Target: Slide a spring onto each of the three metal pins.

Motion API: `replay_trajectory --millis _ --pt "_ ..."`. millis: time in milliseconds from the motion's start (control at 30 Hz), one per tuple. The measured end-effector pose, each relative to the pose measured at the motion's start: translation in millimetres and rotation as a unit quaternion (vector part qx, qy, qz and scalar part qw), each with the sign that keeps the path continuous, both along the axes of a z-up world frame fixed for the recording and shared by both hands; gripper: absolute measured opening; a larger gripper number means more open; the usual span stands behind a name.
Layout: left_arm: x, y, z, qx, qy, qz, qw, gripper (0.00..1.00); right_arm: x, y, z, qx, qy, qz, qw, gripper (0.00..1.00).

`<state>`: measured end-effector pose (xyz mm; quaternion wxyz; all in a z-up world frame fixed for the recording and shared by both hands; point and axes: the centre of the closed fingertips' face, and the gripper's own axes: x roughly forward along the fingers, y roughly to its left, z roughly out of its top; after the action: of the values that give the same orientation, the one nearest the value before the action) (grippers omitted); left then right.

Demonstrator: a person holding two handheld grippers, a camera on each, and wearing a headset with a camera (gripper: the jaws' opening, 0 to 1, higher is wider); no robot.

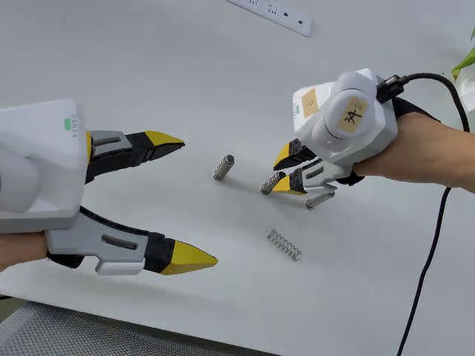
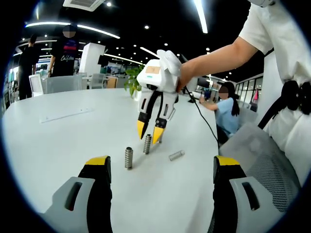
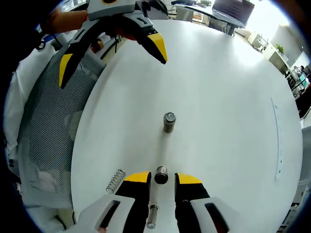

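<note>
Two metal pins stand upright on the white table (image 1: 148,59), each wearing a spring: one (image 1: 223,167) (image 2: 128,158) (image 3: 168,122) in the open, the other (image 1: 272,182) (image 2: 146,144) (image 3: 161,175) between the tips of my right gripper (image 1: 282,172) (image 2: 149,132) (image 3: 163,178). Its jaws stand narrowly open, a small gap showing on each side. A third pin (image 1: 319,199) (image 2: 176,155) (image 3: 151,216) lies bare on its side beside that gripper. A loose spring (image 1: 285,245) (image 3: 115,180) lies nearer me. My left gripper (image 1: 182,199) (image 2: 161,162) (image 3: 112,58) is wide open and holds nothing, to the left of the pins.
A white power strip (image 1: 274,13) lies at the table's far edge. A black cable (image 1: 438,245) trails from the right gripper down the right side. A grey mesh chair (image 1: 74,334) (image 3: 53,145) sits below the near table edge. People sit and stand in the background (image 2: 228,111).
</note>
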<state>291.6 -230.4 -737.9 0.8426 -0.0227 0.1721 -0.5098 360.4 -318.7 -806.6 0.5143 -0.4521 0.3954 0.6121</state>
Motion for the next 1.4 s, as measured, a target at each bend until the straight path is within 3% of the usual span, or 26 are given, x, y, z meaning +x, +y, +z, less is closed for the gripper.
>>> replay_trajectory --millis 300,633,900,1033,1300,1400 --pt "-3.3 0.7 4.4 0.010 -0.003 -0.005 0.9999 0.85 -3.5 -1.2 24.6 0.037 -0.008 -0.032 0.9988 0.21" --pt "-6.1 -0.5 11.9 0.027 -0.010 -0.014 0.9995 0.85 -4.3 -15.3 50.1 0.095 -0.025 -0.091 0.9910 0.32" --pt "-8.5 -5.9 16.8 0.042 -0.013 -0.027 0.9987 0.84 -16.2 -32.9 71.0 0.147 -0.036 -0.145 0.9778 0.41" --pt "-9.8 -10.4 19.5 0.050 -0.016 -0.037 0.9979 0.83 -22.8 -45.6 78.1 0.173 -0.043 -0.176 0.9682 0.47" --pt "-11.9 -21.9 19.2 0.078 -0.018 -0.064 0.9947 0.80 -41.3 -68.4 82.5 0.229 -0.033 -0.239 0.9429 0.55" --pt "-13.5 -29.0 14.5 0.108 -0.024 -0.086 0.9901 0.78 -51.0 -79.1 78.4 0.244 -0.030 -0.257 0.9345 0.58"
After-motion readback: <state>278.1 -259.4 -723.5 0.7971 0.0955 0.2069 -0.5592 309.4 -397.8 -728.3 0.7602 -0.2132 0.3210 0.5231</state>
